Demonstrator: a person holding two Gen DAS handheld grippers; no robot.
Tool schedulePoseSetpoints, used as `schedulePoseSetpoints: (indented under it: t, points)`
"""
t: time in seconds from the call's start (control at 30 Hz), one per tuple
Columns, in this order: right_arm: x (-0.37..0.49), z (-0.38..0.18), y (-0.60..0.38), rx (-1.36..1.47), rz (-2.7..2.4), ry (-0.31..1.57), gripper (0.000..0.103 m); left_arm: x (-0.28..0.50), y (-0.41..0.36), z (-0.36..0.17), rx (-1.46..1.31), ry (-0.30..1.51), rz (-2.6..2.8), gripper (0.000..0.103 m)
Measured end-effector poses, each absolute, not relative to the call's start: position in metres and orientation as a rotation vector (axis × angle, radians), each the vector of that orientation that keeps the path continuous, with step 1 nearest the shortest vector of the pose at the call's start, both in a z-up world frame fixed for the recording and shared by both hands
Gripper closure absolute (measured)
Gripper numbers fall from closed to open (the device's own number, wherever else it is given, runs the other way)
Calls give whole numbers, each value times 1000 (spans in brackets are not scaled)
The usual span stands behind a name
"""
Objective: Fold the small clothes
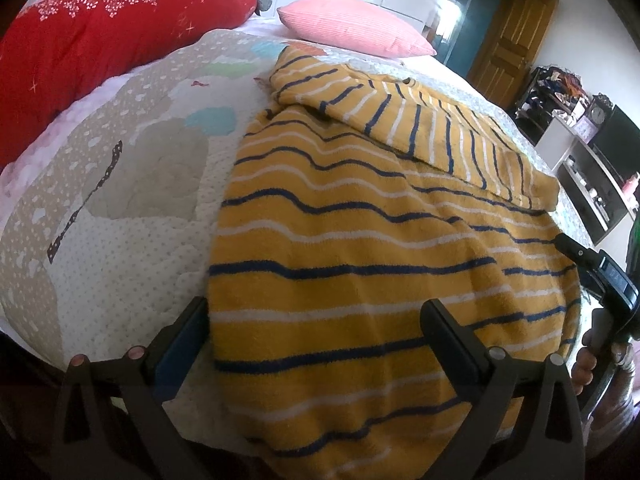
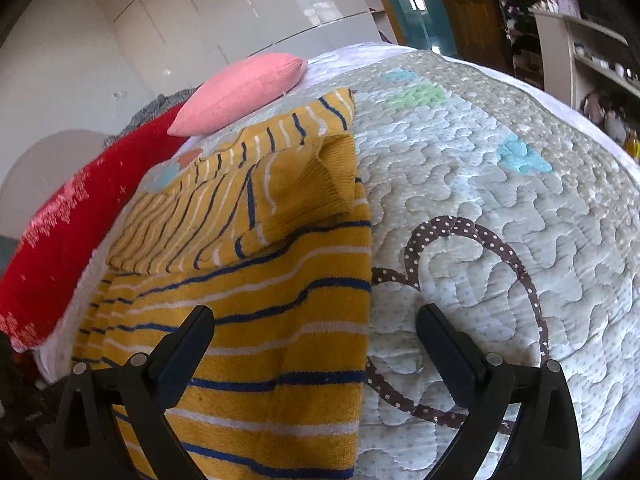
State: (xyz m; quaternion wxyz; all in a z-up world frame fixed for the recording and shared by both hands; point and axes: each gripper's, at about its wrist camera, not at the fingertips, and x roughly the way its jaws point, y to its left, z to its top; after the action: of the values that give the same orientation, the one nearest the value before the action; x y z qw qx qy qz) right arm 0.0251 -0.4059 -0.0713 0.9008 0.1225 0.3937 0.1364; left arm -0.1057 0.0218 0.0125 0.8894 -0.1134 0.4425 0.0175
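Observation:
A small yellow sweater (image 1: 360,248) with blue and white stripes lies flat on the quilted bed cover (image 1: 132,200), one sleeve (image 1: 440,128) folded across its top. My left gripper (image 1: 316,320) is open, low over the sweater's near left hem corner, its fingers astride the left edge. My right gripper (image 2: 316,328) is open over the sweater's (image 2: 248,300) near right edge, left finger above the fabric, right finger above the quilt (image 2: 500,200). The right gripper also shows at the right edge of the left wrist view (image 1: 592,268).
A red quilt (image 1: 88,48) and a pink pillow (image 1: 356,28) lie at the head of the bed. White wardrobe doors (image 2: 200,28) stand behind. A wooden door (image 1: 512,36) and cluttered shelves (image 1: 592,168) are to the right beyond the bed edge.

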Motion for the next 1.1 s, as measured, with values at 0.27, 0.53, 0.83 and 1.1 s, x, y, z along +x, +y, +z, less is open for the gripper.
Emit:
schedulePoseSetpoints:
  t: [0.27,0.53,0.83,1.1]
  points:
    - [24,-73,-401,200,267,819,1,-108,21,12,-228,920,35,1]
    - [25,-72,-403,217,275,839,1,-109,21,12,-233,922,31,1]
    - [15,-71,-399,201,263,852,1,-121,29,14,-308,927,7,1]
    - [7,-71,-394,175,251,867,1,-132,36,15,-383,925,-15,1]
